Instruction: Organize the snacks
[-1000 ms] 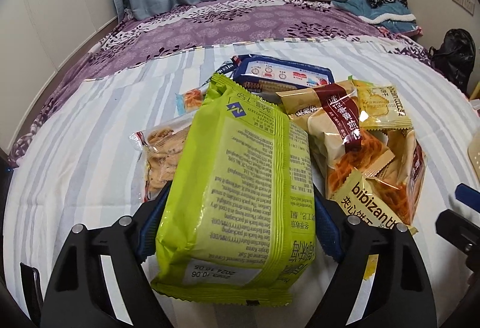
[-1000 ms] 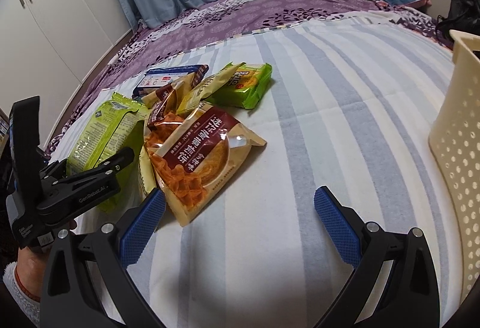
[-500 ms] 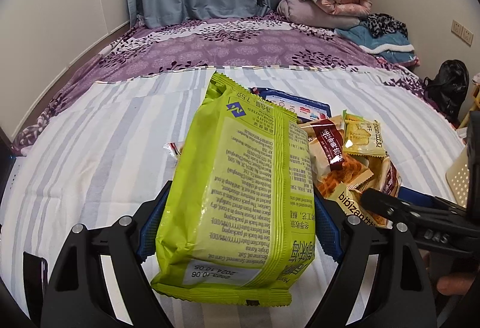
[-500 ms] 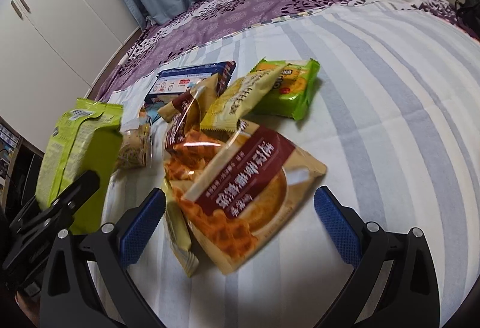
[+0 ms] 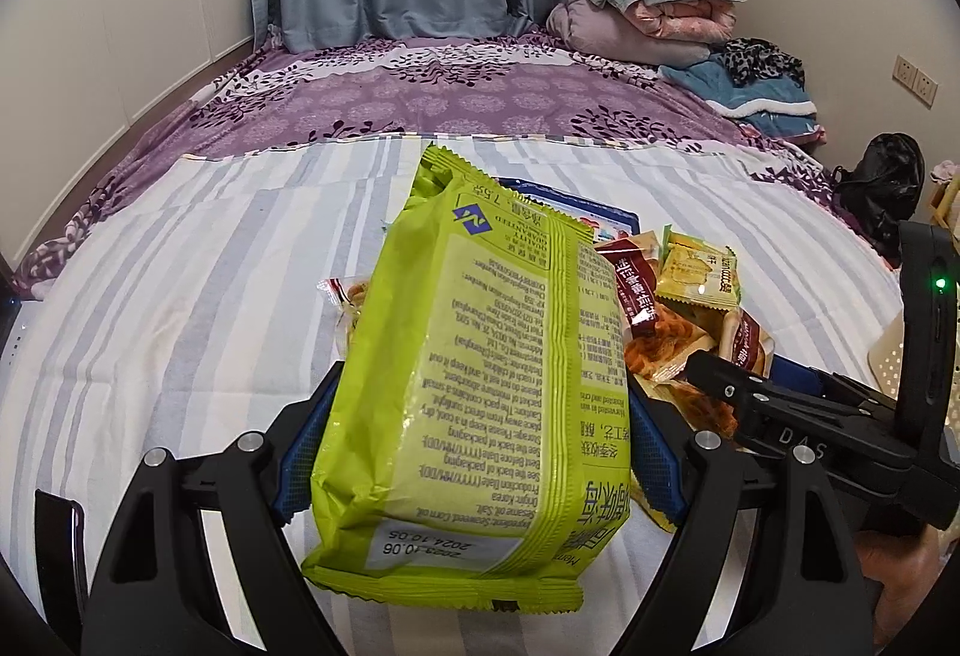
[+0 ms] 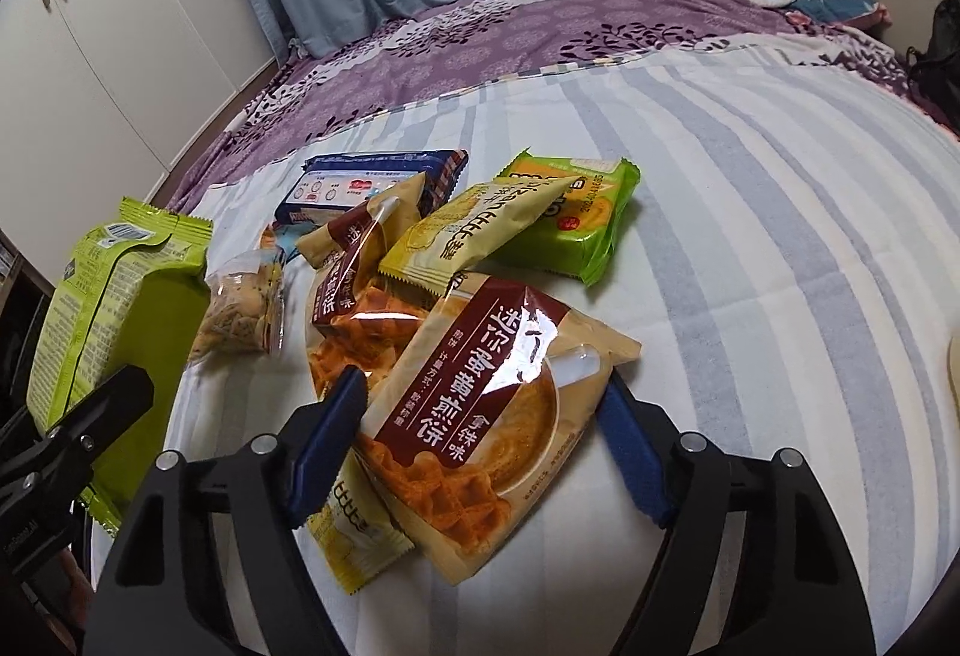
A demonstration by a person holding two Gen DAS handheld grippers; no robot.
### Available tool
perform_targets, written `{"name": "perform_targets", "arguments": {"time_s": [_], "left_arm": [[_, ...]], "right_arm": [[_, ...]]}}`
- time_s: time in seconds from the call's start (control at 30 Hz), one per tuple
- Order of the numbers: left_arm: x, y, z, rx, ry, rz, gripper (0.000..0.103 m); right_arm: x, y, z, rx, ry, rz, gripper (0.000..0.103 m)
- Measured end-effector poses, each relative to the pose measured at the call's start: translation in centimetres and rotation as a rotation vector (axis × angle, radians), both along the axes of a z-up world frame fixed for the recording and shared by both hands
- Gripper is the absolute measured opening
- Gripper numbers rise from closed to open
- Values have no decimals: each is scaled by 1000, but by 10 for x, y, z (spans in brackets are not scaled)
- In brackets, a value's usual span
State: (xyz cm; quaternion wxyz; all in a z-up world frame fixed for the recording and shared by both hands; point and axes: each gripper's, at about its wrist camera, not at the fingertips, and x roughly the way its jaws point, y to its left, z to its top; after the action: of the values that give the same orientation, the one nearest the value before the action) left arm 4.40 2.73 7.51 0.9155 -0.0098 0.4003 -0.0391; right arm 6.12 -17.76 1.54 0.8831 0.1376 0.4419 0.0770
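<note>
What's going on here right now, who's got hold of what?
A person is sorting snack packets on a striped bed sheet, a gripper in each hand. The left gripper is clamped on a lime-green packet, lifted off the sheet. The right gripper has just been closing around the brown waffle-snack bag, which lies between its pads on the sheet. The other packets lie in a loose pile.

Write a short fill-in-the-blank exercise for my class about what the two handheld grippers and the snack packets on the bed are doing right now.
1. The left gripper is clamped on a lime-green ____.
2. The right gripper has just been closing, with the waffle packet ____ its pads.
3. The sheet under the snacks is patterned with ____.
4. The blue box lies ____ the pile from the right gripper.

Missing words: packet; between; stripes; beyond
</note>
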Motion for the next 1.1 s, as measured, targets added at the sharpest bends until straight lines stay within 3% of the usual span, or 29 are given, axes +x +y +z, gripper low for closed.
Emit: {"name": "perform_targets", "arguments": {"time_s": [0.43, 1.1], "left_arm": [[-10, -10, 8, -7, -15, -30, 84], [-40, -35, 38, -3, -90, -89, 84]], "right_arm": [[-30, -24, 13, -64, -17, 16, 69], [-75, -41, 66, -68, -160, -7, 68]]}}
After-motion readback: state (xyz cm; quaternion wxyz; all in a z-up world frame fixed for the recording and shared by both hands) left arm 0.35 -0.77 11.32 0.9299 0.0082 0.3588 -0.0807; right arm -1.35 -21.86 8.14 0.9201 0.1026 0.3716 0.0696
